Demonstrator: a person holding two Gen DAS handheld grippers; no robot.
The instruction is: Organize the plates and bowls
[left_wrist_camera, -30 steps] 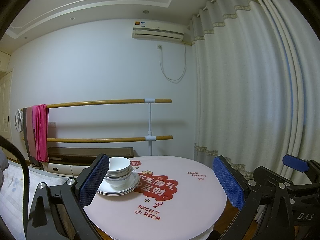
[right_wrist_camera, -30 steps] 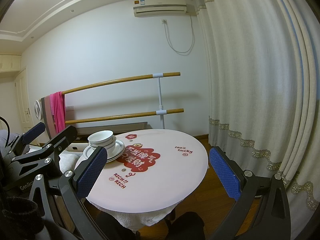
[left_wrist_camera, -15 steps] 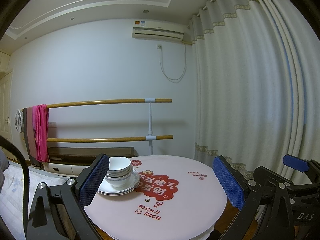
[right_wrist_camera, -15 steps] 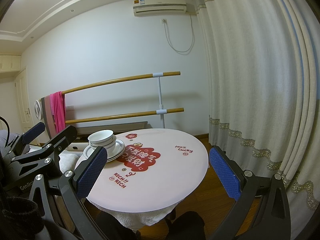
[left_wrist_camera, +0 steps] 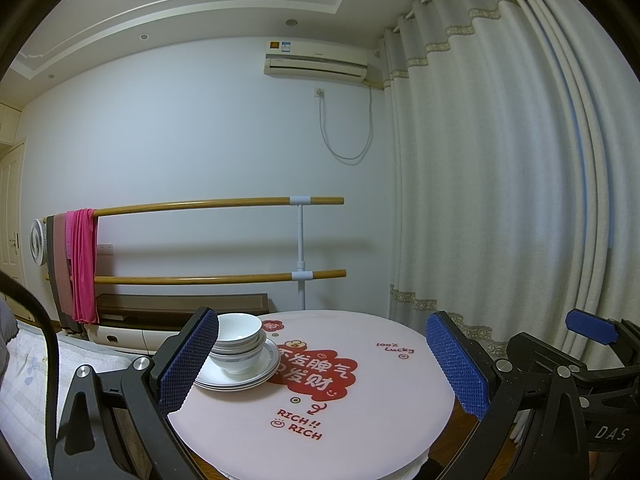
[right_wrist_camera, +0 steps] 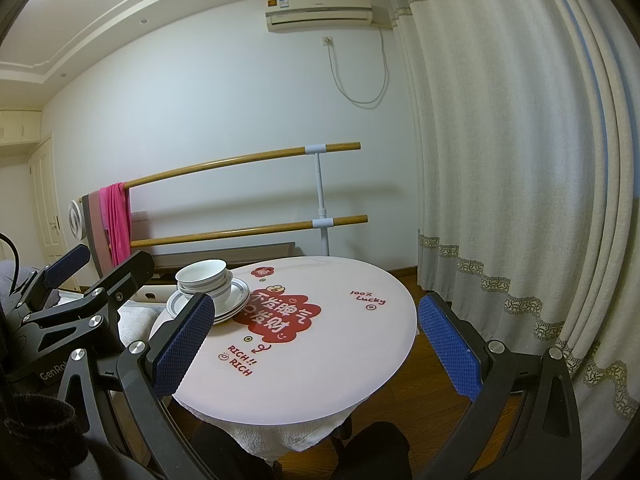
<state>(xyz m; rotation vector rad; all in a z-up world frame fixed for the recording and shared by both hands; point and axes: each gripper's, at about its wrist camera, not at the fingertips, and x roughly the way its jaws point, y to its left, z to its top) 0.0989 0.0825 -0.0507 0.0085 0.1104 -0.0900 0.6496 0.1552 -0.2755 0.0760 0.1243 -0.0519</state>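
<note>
White bowls (left_wrist_camera: 239, 340) (right_wrist_camera: 205, 280) sit nested on a stack of white plates (left_wrist_camera: 256, 376) (right_wrist_camera: 236, 304) at the left side of a round pink table (left_wrist_camera: 360, 412) (right_wrist_camera: 340, 332). My left gripper (left_wrist_camera: 320, 360) hangs open in front of the table, its left blue pad partly covering the stack. My right gripper (right_wrist_camera: 316, 344) is open too, held back from the table's near edge. Neither holds anything. The right gripper's blue tip (left_wrist_camera: 592, 326) appears at the right of the left wrist view.
White curtains (right_wrist_camera: 520, 160) hang close to the table's right side. Two wooden bars (left_wrist_camera: 200, 240) with a pink cloth (left_wrist_camera: 82, 264) run along the back wall. A bed (left_wrist_camera: 24, 368) lies at the left. Wooden floor (right_wrist_camera: 432, 376) shows beside the table.
</note>
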